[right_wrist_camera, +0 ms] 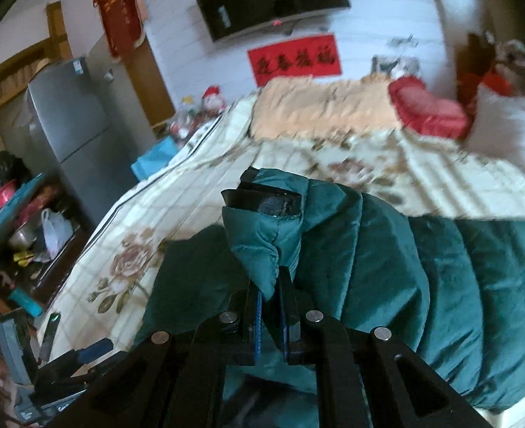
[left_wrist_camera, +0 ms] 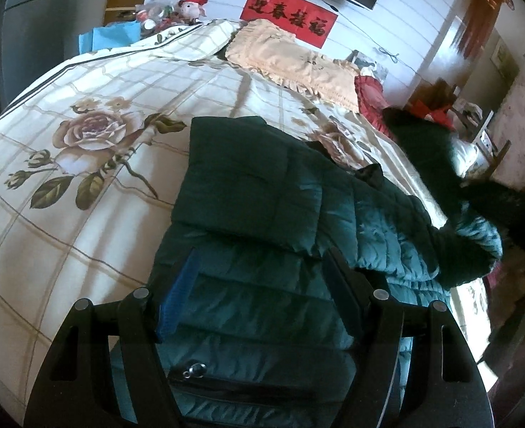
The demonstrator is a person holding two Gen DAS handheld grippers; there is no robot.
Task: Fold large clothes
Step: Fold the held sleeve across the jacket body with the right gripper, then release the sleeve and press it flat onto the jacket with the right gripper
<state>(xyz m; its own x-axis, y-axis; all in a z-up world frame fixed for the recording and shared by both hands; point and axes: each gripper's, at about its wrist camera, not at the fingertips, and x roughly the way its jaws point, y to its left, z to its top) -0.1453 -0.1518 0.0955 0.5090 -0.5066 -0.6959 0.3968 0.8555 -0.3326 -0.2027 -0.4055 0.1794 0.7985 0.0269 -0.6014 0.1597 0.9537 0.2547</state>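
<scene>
Indoors — jacket (left_wrist_camera: 262, 214) on floral bedspread (left_wrist_camera: 84, 135).

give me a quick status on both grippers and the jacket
Left gripper open, fingers over the green jacket on the bed. Right gripper shut on a jacket fold, lifting it. Nothing in the way.

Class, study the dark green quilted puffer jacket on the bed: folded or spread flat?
Partly folded: one panel of the dark green quilted puffer jacket lies doubled over its body, while the right claw lifts a pinched section.
</scene>
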